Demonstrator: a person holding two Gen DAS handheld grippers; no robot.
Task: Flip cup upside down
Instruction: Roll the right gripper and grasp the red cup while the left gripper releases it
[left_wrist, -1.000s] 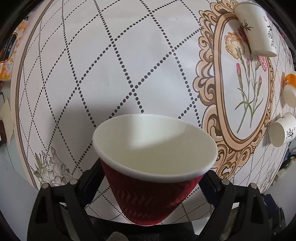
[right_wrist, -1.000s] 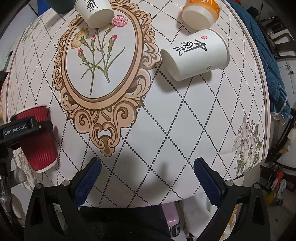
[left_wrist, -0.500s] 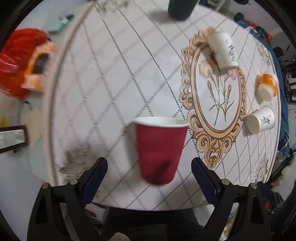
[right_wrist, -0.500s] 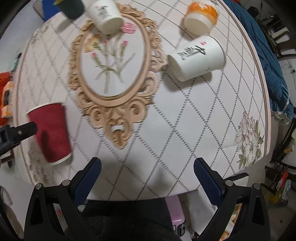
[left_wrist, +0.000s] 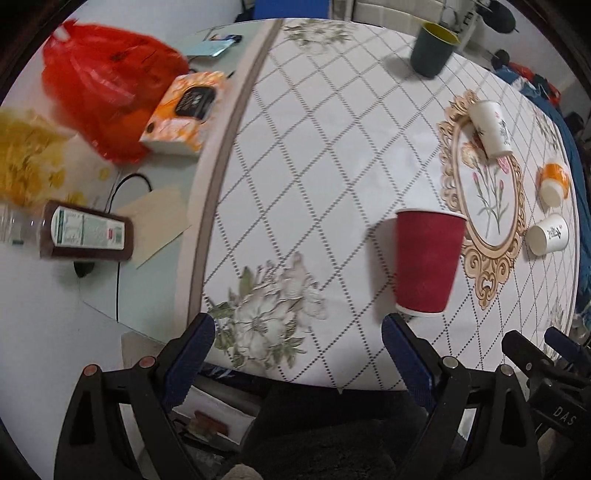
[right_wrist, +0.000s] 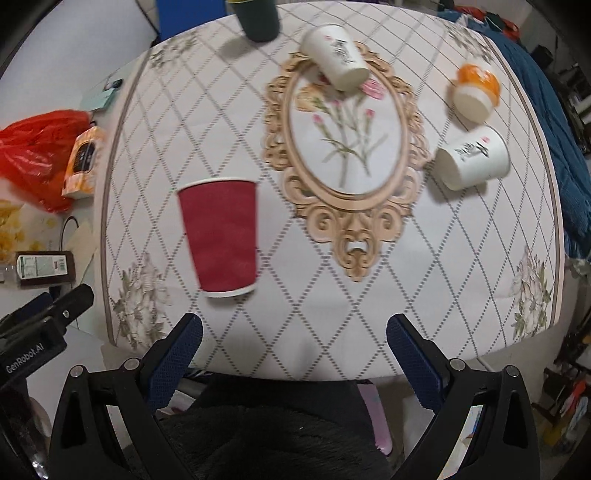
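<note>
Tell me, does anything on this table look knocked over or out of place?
Yes. Three cups lie on their sides: a white cup on the oval flower print, another white cup and an orange cup near it. The red cup stands upright.

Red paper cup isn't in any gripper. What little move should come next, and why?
Probably swing the right gripper toward the white paper cup with black writing: it lies on its side nearest that gripper. The red paper cup sits free on the patterned tablecloth, and both the right and the left gripper are open and empty.
</note>
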